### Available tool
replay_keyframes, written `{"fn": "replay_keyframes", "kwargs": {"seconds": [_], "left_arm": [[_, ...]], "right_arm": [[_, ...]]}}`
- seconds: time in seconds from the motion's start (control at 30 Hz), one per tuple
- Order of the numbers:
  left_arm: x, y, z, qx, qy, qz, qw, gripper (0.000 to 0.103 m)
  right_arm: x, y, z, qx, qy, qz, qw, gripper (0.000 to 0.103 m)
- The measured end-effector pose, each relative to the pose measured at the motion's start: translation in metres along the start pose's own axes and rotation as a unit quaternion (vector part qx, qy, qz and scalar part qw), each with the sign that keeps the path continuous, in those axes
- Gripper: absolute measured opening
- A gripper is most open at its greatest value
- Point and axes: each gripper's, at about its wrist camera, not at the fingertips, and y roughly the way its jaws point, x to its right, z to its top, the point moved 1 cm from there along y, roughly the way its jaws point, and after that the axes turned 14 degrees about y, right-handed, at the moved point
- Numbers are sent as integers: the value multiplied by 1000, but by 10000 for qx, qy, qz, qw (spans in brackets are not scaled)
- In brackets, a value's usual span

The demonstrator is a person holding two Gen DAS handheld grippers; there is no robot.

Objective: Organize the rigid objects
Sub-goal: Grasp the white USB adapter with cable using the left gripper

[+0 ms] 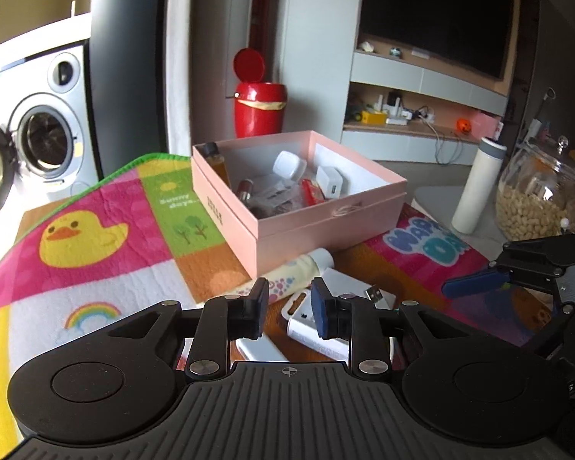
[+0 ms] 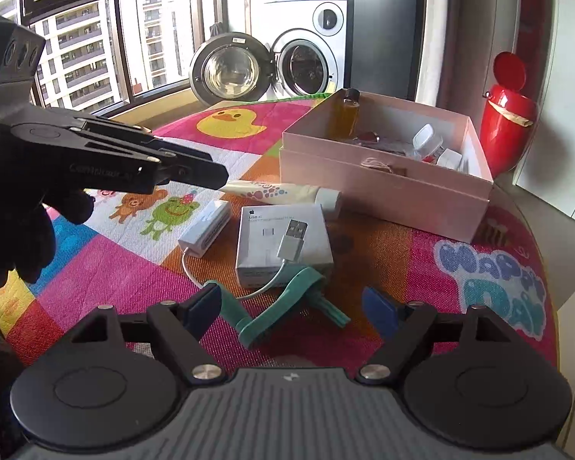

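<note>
A pink open box [image 1: 318, 226] [image 2: 383, 188] sits on the colourful mat and holds a brown bottle [image 2: 345, 115], a white charger [image 1: 329, 182] and other small items. In front of it lie a cream tube [image 2: 280, 193], a white adapter [image 2: 207, 228], a white USB-C carton [image 2: 283, 245] with a USB plug [image 2: 293, 239] on it, and a teal strap [image 2: 287, 310]. My left gripper [image 1: 289, 308] hovers open and empty just above the adapter [image 1: 310, 324] and tube [image 1: 287, 274]. My right gripper [image 2: 291, 308] is open wide and empty over the teal strap.
A white flask [image 1: 477, 188] and a glass jar of beans [image 1: 540, 195] stand to the right of the mat. A red bin [image 1: 258, 105] stands behind the box. A washing machine [image 2: 303, 57] with its door open is beyond the table's far edge.
</note>
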Motion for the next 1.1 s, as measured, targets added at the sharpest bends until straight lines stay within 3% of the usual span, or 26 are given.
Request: {"fn": "replay_keyframes", "kwargs": {"seconds": [0.13, 0.3, 0.47, 0.53, 0.73, 0.9, 1.1], "left_arm": [[-28, 40, 18, -540, 300, -456, 9970, 27], [-31, 80, 26, -1066, 886, -592, 9886, 29], [-25, 97, 32, -1309, 964, -189, 9865, 31], [-22, 108, 27, -1661, 1016, -47, 9809, 30], [-24, 106, 22, -1536, 859, -83, 9844, 21], [-33, 85, 4, -1293, 323, -253, 9908, 14], [-45, 22, -46, -1045, -437, 228, 9933, 13]], "right_arm": [[2, -3, -4, 37, -74, -61, 9999, 81], [9, -2, -12, -102, 1, -18, 9999, 81], [12, 5, -15, -210, 146, 43, 9997, 81], [14, 11, -16, -273, 284, 87, 9992, 82], [18, 16, -21, -265, 497, 216, 9982, 88], [18, 19, -25, -217, 611, 465, 9968, 103], [15, 20, -24, -310, 494, 404, 9975, 103]]}}
